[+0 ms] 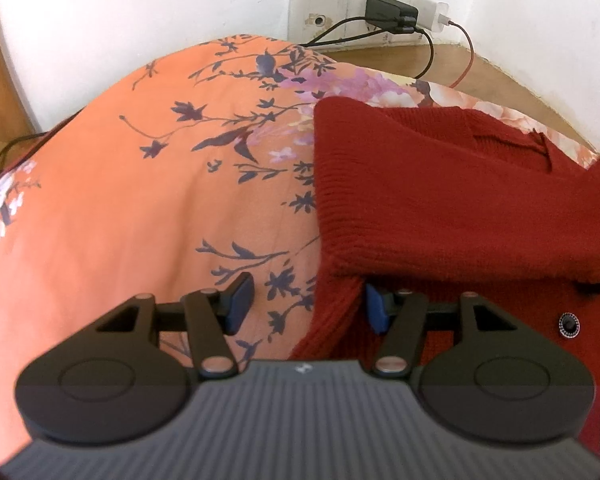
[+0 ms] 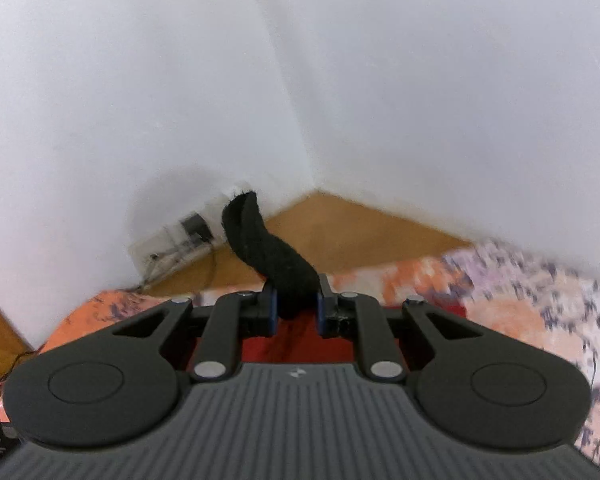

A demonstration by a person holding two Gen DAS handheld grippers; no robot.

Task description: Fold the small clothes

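Observation:
A red knit cardigan lies on the orange floral bedsheet, at the right of the left wrist view, with a sleeve folded across it and a dark button showing. My left gripper is open, low over the cardigan's left edge; its right finger is tucked under the folded cuff. My right gripper is shut on a black knitted strip that sticks up and away, lifted above a patch of red cloth.
A wall socket plate holds a black charger and a white plug, with cables trailing over the wooden bed edge. White walls meet in a corner in the right wrist view. The bedsheet also shows there.

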